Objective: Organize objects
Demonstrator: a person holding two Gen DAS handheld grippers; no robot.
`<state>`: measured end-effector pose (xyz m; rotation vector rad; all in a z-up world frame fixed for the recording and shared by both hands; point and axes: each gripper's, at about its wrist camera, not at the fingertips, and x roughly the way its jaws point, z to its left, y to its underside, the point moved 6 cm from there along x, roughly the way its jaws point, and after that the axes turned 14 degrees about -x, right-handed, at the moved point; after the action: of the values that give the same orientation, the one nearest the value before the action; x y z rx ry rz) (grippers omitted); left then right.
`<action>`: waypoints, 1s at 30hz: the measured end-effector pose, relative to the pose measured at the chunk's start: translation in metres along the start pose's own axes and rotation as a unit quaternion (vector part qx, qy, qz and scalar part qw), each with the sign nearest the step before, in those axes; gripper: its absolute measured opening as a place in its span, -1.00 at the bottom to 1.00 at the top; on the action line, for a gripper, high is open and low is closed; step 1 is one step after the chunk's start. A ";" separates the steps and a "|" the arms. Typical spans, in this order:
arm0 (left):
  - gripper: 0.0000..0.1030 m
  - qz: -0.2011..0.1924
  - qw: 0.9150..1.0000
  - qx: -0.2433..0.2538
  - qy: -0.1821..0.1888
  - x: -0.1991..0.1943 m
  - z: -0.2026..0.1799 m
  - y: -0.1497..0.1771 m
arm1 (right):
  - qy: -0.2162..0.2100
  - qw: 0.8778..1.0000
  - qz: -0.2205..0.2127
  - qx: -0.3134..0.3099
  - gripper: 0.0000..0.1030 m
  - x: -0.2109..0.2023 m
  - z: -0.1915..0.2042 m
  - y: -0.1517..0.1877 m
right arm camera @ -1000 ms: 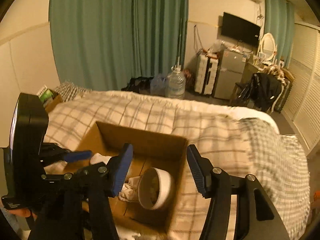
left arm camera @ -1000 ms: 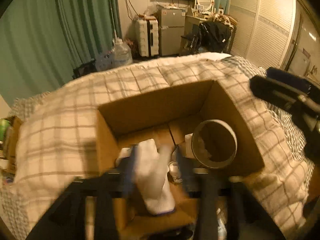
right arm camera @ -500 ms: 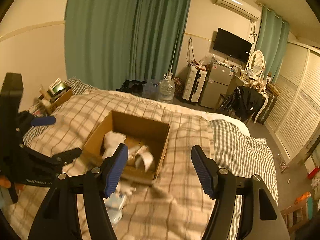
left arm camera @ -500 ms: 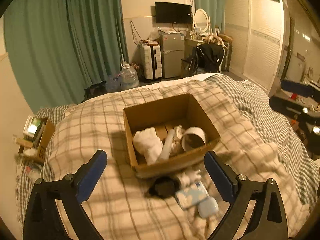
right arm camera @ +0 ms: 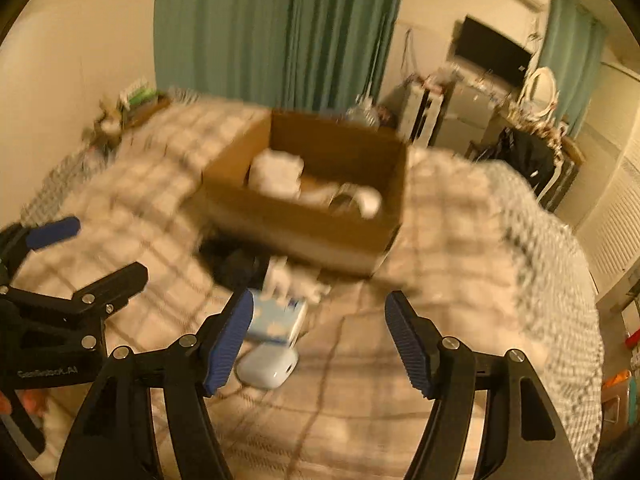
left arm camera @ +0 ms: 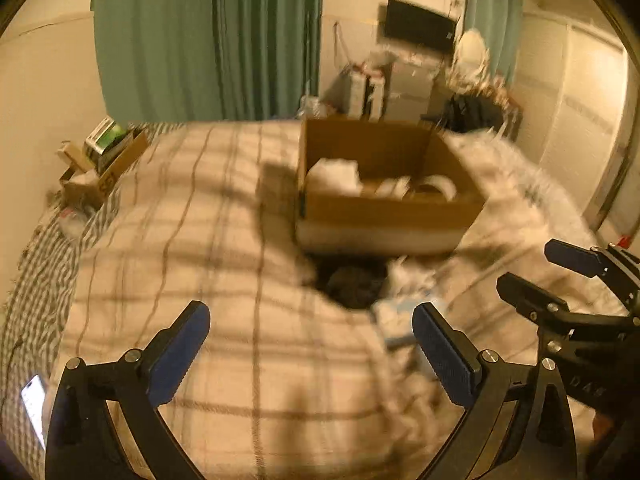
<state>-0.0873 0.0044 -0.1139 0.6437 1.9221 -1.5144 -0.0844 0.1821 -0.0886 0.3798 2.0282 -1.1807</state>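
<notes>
A brown cardboard box (left arm camera: 384,208) (right arm camera: 304,232) sits on the plaid bed. It holds a white cloth (left arm camera: 334,176) (right arm camera: 276,178) and a white tape roll (left arm camera: 434,188) (right arm camera: 360,200). In front of it lie a dark round thing (left arm camera: 352,286) (right arm camera: 236,262), a light blue packet (right arm camera: 276,320) and a pale case (right arm camera: 268,368). My left gripper (left arm camera: 310,354) is open and empty above the blanket. My right gripper (right arm camera: 320,344) is open and empty, just right of the packet and case. Both views are blurred.
The plaid blanket (left arm camera: 200,248) covers the bed. A box of clutter (left arm camera: 104,156) stands at the far left bedside. A phone (left arm camera: 34,406) lies at the lower left. Green curtains (right arm camera: 280,28), a fridge, a TV and a dressing table stand behind.
Both grippers have pulled back and dropped low toward the bed in front of the box. The left gripper let go of the white cloth, which now lies in the box.
</notes>
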 end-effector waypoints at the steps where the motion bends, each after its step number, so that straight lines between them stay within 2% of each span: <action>1: 1.00 0.001 1.000 0.004 -0.009 0.003 0.002 0.004 | -0.004 1.000 0.012 -0.002 0.32 0.010 0.004 0.007; 5: 1.00 0.021 1.000 -0.006 -0.016 0.016 0.012 0.016 | -0.030 0.998 0.062 -0.003 0.32 0.046 0.017 0.031; 10: 1.00 0.047 0.998 -0.043 -0.013 0.029 0.028 0.021 | -0.054 0.994 0.096 -0.016 0.32 0.066 0.032 0.041; 18: 1.00 0.049 0.998 -0.047 -0.009 0.028 0.029 0.022 | -0.079 0.985 0.141 -0.057 0.32 0.087 0.056 0.051; 19: 1.00 0.049 0.998 -0.047 -0.009 0.028 0.029 0.023 | -0.080 0.985 0.142 -0.058 0.28 0.088 0.056 0.051; 20: 1.00 0.049 0.998 -0.046 -0.010 0.028 0.029 0.023 | -0.082 0.985 0.139 -0.057 0.08 0.086 0.056 0.051; 24: 1.00 0.050 0.998 -0.042 -0.016 0.028 0.028 0.023 | -0.079 0.988 0.124 -0.048 0.07 0.079 0.053 0.049; 30: 1.00 0.057 0.998 -0.027 -0.024 0.030 0.020 0.021 | -0.072 0.995 0.068 0.006 0.06 0.048 0.023 0.036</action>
<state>-0.0905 -0.0104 -0.1533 0.6757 1.8515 -1.3915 -0.0853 0.1767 -0.1524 0.4197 1.8419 -1.1054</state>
